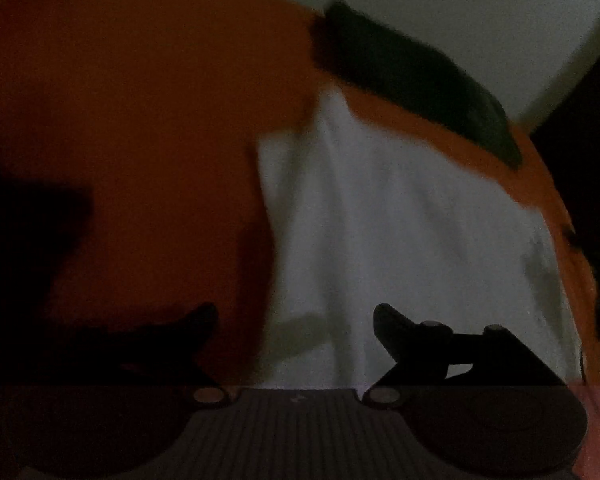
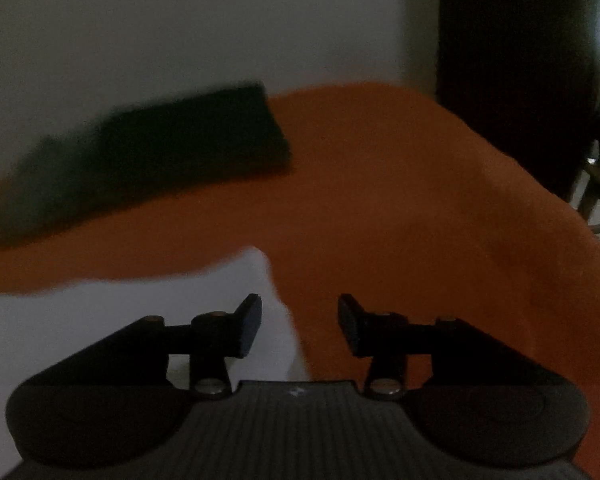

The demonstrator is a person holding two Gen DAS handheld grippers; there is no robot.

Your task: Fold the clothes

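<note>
My left tool [image 1: 296,320] and my right tool [image 2: 300,320] are both spread with nothing pinched, because the white cloth [image 1: 400,220] lies flat on the orange worktop [image 2: 380,200], ready for its next fold. The left view shows most of the cloth. The right view shows only its corner and more of the dark green folded cloth [image 2: 148,152] at the far side.

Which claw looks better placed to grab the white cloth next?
Probably the left claw: it is open with the white cloth lying straight ahead between its fingers. The right claw sits over the cloth's edge, mostly facing the orange cover.
</note>
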